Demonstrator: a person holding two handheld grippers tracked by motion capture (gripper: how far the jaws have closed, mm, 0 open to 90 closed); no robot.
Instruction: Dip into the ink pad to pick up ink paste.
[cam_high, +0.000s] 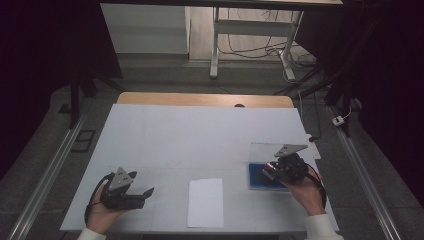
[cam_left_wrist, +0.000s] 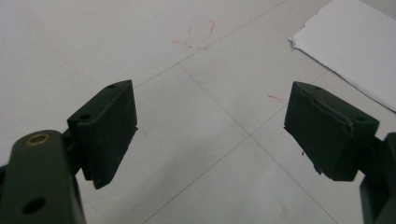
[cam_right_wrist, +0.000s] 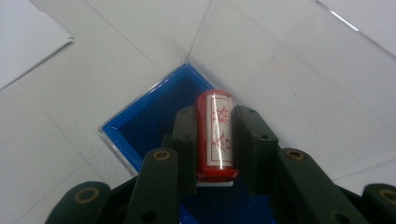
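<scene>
A red cylindrical stamp (cam_right_wrist: 215, 136) with a white label and red characters sits between the jaws of my right gripper (cam_right_wrist: 215, 122), which is shut on it. Under it lies a blue ink pad box (cam_right_wrist: 154, 116) with its clear lid (cam_right_wrist: 289, 79) swung open flat on the table. In the high view the right gripper (cam_high: 272, 171) hovers over the blue box (cam_high: 257, 177) at the right. My left gripper (cam_high: 145, 193) rests low at the front left, jaws wide apart with nothing between them (cam_left_wrist: 210, 128). A white paper sheet (cam_high: 205, 202) lies between the two hands.
A large white mat (cam_high: 200, 135) covers the wooden table (cam_high: 200, 99). Thin grid lines and faint red marks (cam_left_wrist: 198, 37) show on the mat. The paper's corner (cam_left_wrist: 350, 42) lies beyond the left gripper. Desk legs and cables (cam_high: 260, 50) stand on the floor behind.
</scene>
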